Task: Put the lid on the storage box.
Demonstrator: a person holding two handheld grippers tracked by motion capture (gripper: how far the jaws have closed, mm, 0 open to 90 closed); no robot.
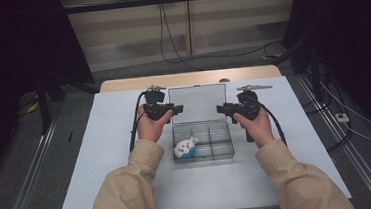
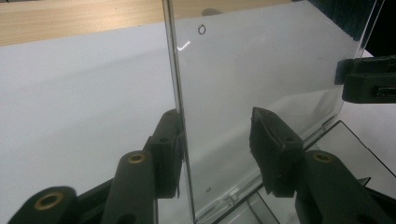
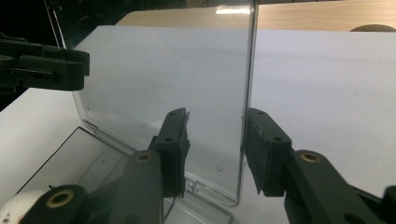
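A clear plastic compartment box (image 1: 204, 142) sits near the middle of the white table (image 1: 111, 140), its hinged transparent lid (image 1: 198, 103) standing upright at the far side. In the front-left compartment lies a small white and blue plush toy (image 1: 186, 147); the other compartments look bare. The left gripper (image 1: 174, 108) is held at the lid's left edge and the right gripper (image 1: 222, 109) at its right edge, each pointing inward toward the other across the lid. In the left gripper view the lid's edge (image 2: 180, 116) runs up between the two black jaws, close against the left pad while the right pad stands well off it, so the jaws are spread around the edge rather than pinching it. The right gripper view shows much the same (mirrored): the lid's edge (image 3: 247, 107) rises in the gap between the jaws, near the right pad, with clear space to the left pad, so these jaws too are apart and not pressing. The opposite gripper shows beyond the lid in each gripper view. The person's hands grip the handles, with beige sleeves (image 1: 130, 189) coming in from below.
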